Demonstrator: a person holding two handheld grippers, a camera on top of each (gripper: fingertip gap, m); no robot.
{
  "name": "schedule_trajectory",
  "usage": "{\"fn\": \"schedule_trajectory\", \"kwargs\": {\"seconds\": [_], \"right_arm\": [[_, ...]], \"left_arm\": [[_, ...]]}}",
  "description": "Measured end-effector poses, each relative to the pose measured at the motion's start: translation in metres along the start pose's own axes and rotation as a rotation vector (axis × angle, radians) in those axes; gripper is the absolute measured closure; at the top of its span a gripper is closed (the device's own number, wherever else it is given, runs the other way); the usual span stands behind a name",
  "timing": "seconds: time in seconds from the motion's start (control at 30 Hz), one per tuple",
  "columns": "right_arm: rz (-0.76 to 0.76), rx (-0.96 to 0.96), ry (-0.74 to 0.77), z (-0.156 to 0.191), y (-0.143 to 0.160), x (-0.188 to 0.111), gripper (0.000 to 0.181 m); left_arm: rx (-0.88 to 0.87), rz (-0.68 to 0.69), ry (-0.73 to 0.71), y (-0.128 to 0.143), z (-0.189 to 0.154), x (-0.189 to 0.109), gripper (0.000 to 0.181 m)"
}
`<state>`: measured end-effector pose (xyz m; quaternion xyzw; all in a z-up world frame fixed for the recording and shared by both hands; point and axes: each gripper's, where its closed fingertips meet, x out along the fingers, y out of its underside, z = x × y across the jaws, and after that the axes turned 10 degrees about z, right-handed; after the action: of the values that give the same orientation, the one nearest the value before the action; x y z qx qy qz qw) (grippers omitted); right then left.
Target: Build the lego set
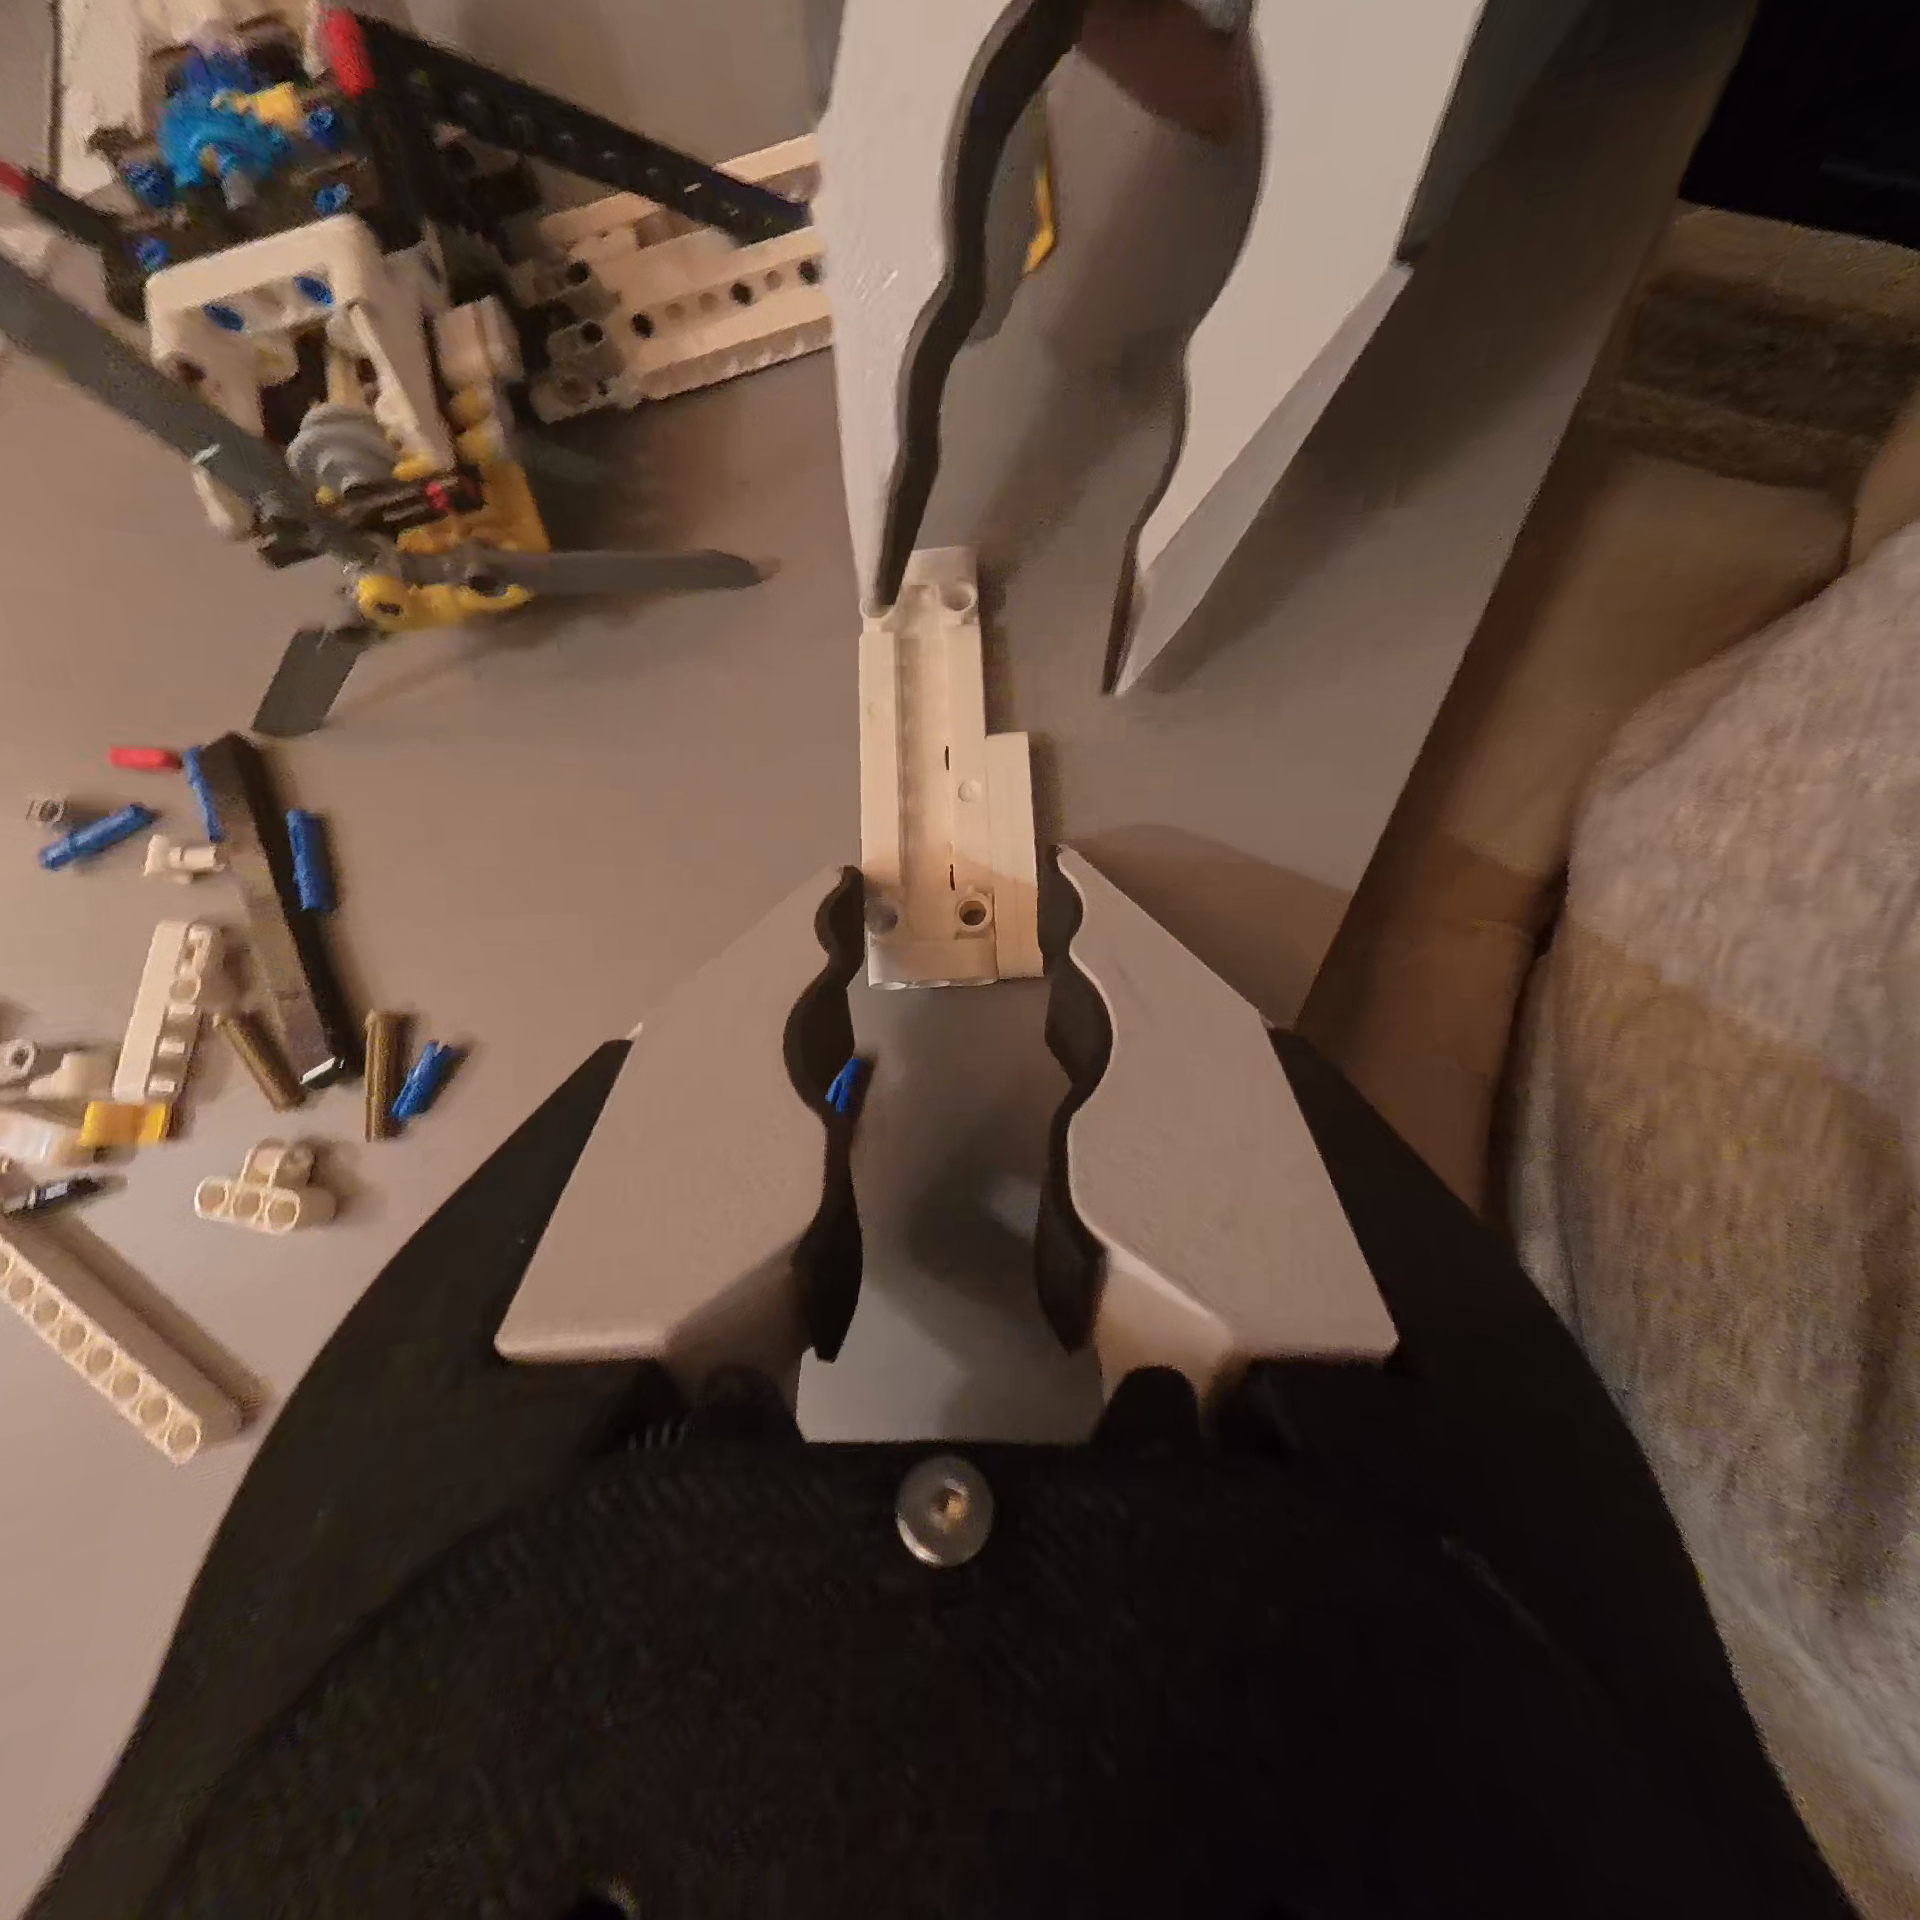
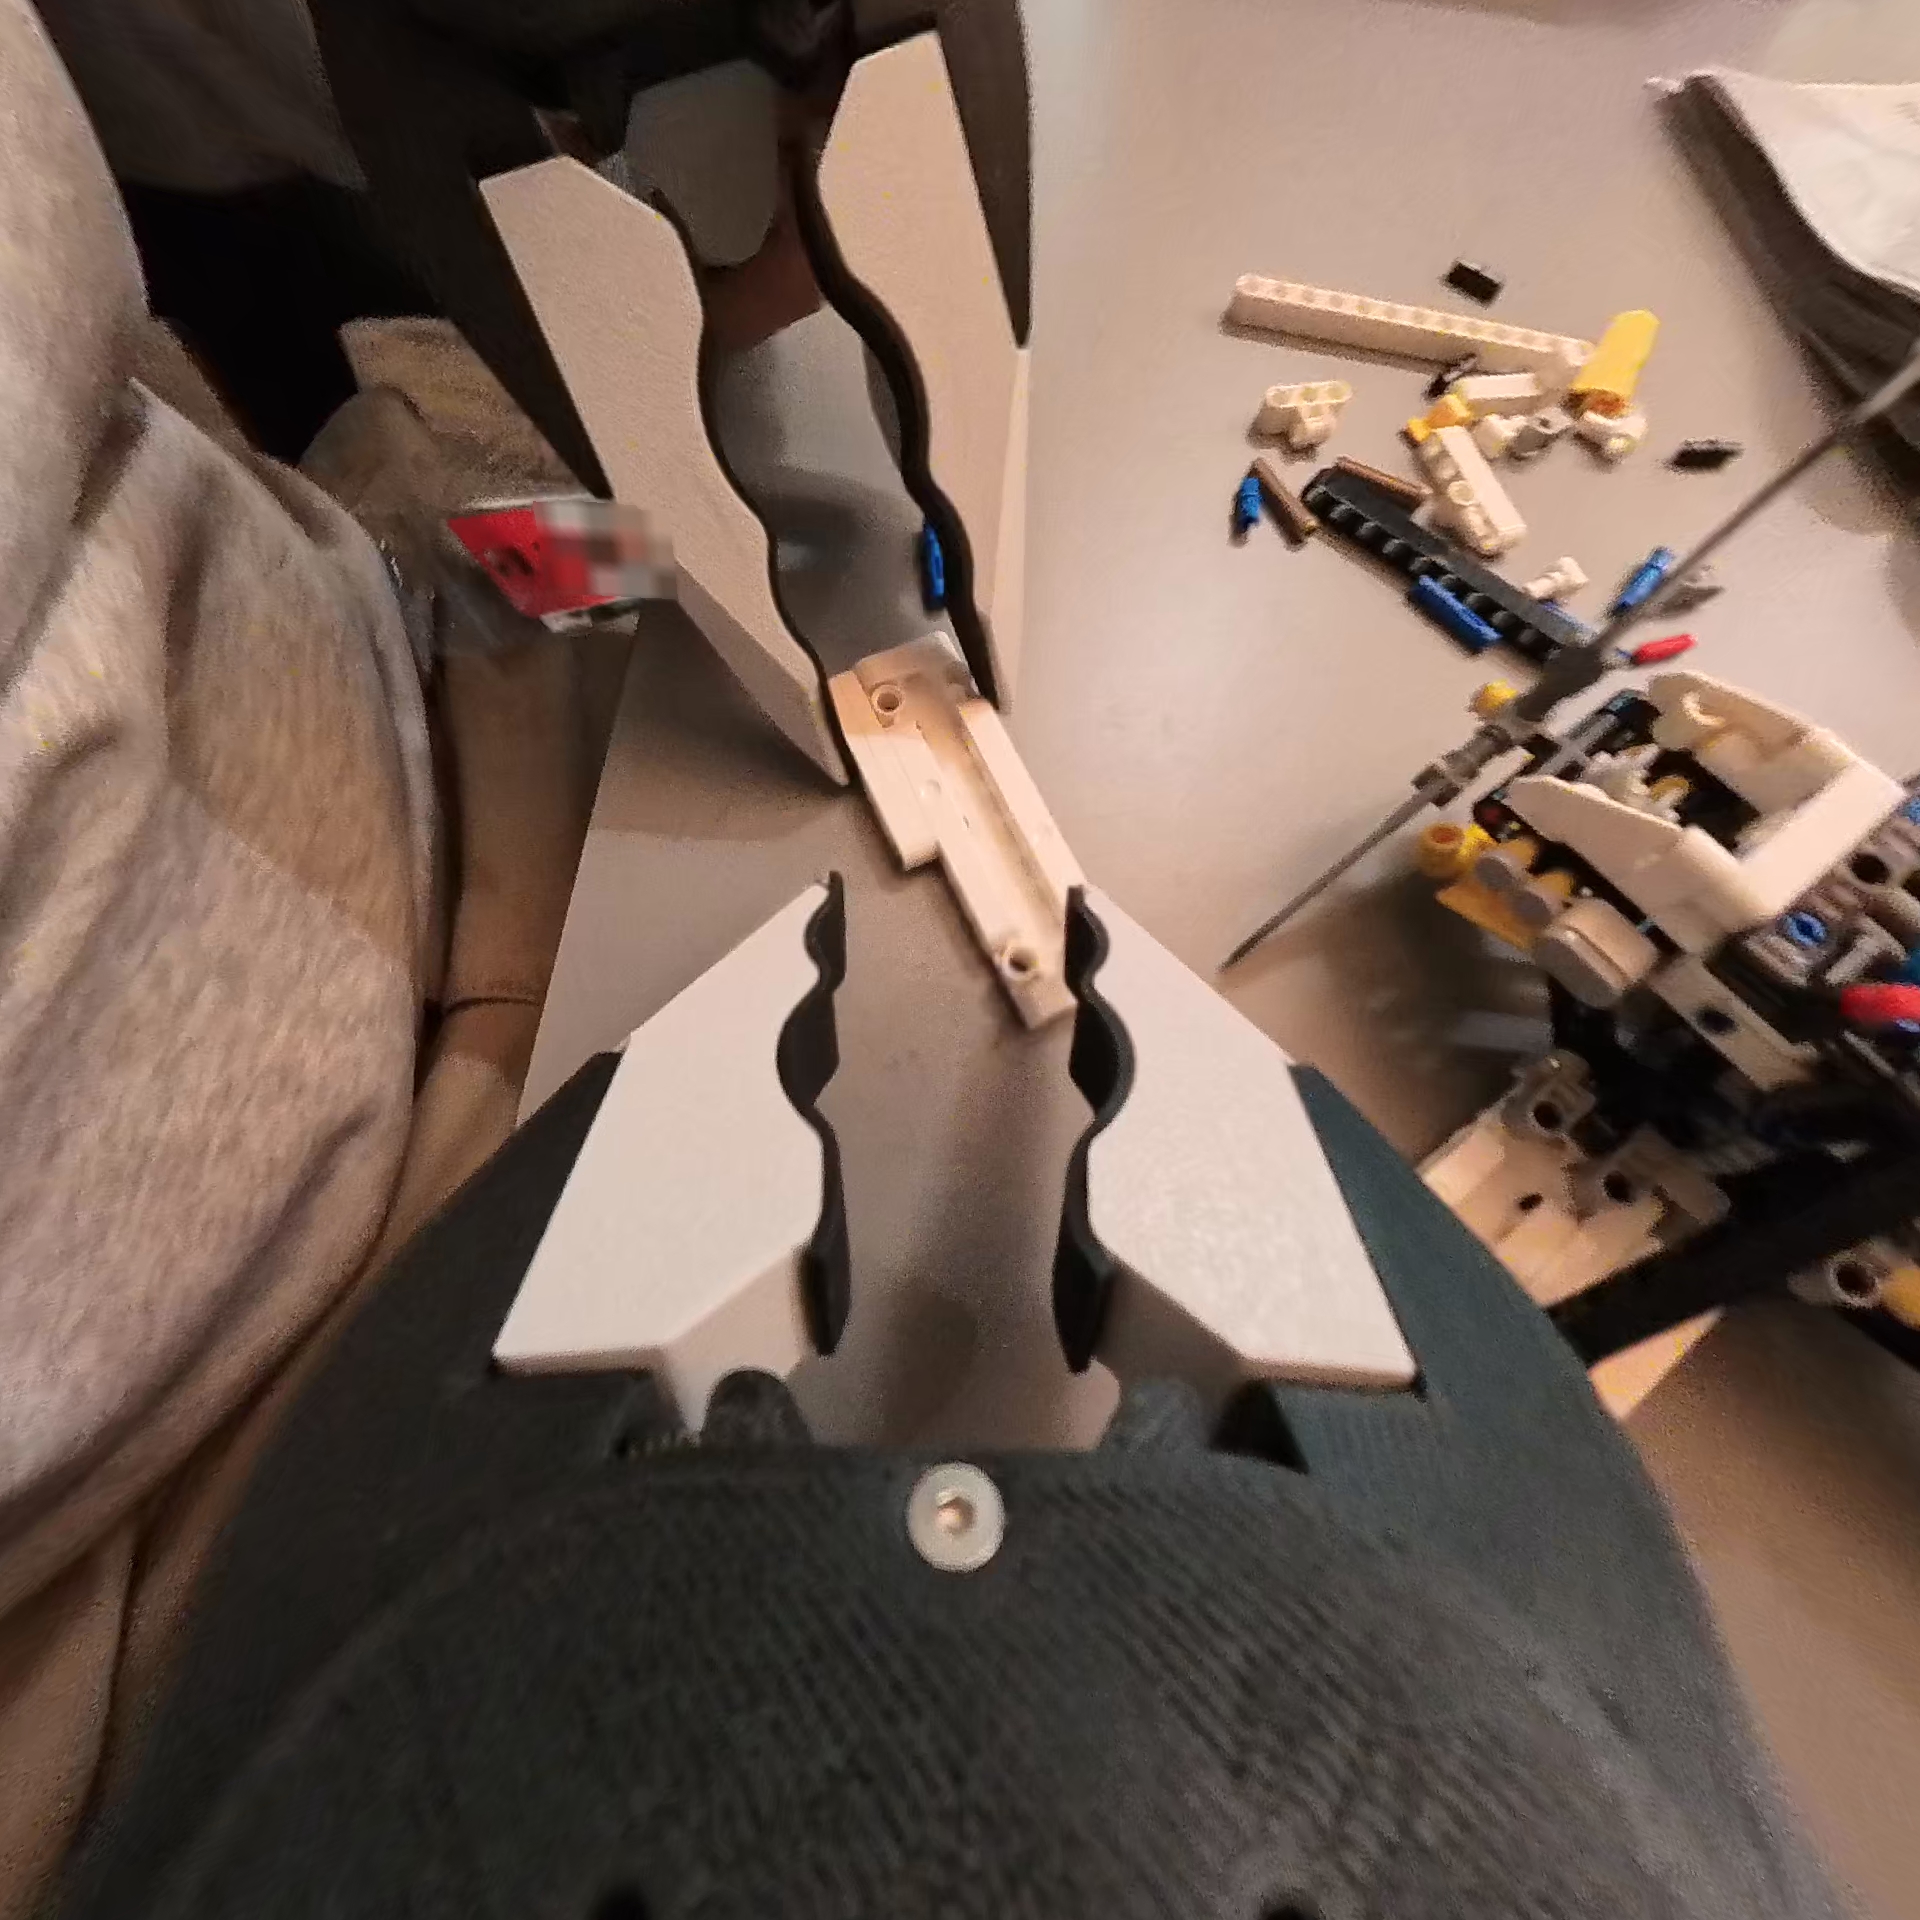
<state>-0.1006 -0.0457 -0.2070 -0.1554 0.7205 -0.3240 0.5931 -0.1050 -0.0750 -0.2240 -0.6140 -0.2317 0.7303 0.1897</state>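
A long white panel piece (image 1: 940,790) is held above the grey table (image 1: 623,779). My left gripper (image 1: 954,873) is shut on its near end. My right gripper (image 1: 1000,634) reaches in from the far side with its jaws open, one finger touching the piece's far end. In the right wrist view, the right gripper (image 2: 954,899) is open, and the white panel piece (image 2: 956,821) runs from its right finger up to the left gripper (image 2: 914,727), which clamps the other end. The part-built helicopter model (image 1: 343,343) stands at the upper left, and it shows at the right in the right wrist view (image 2: 1683,935).
Loose pieces (image 1: 208,987) lie scattered on the table's left side, with a long white beam (image 1: 104,1340) nearer. A blue pin (image 1: 847,1086) lies under the left gripper. A couch with a grey blanket (image 1: 1714,1039) borders the table. A red packet (image 2: 540,561) lies at the table's edge. The left gripper's tips are roughly 4 centimetres from the right gripper's.
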Motion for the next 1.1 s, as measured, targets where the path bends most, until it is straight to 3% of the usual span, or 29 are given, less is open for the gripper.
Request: {"fn": "schedule_trajectory", "kwargs": {"seconds": [0.27, 0.73, 1.1], "right_arm": [[-0.03, 0.084, 0.021, 0.005, 0.001, -0.001, 0.142], [-0.051, 0.162, 0.096, -0.007, 0.004, -0.007, 0.145], [-0.017, 0.193, 0.023, 0.0, 0.011, -0.003, 0.149]], "left_arm": [[-0.231, 0.044, -0.027, 0.014, 0.016, -0.004, 0.138], [-0.225, 0.037, -0.006, 0.01, 0.01, -0.001, 0.142], [-0.31, 0.013, 0.082, 0.008, 0.001, -0.005, 0.142]]}}
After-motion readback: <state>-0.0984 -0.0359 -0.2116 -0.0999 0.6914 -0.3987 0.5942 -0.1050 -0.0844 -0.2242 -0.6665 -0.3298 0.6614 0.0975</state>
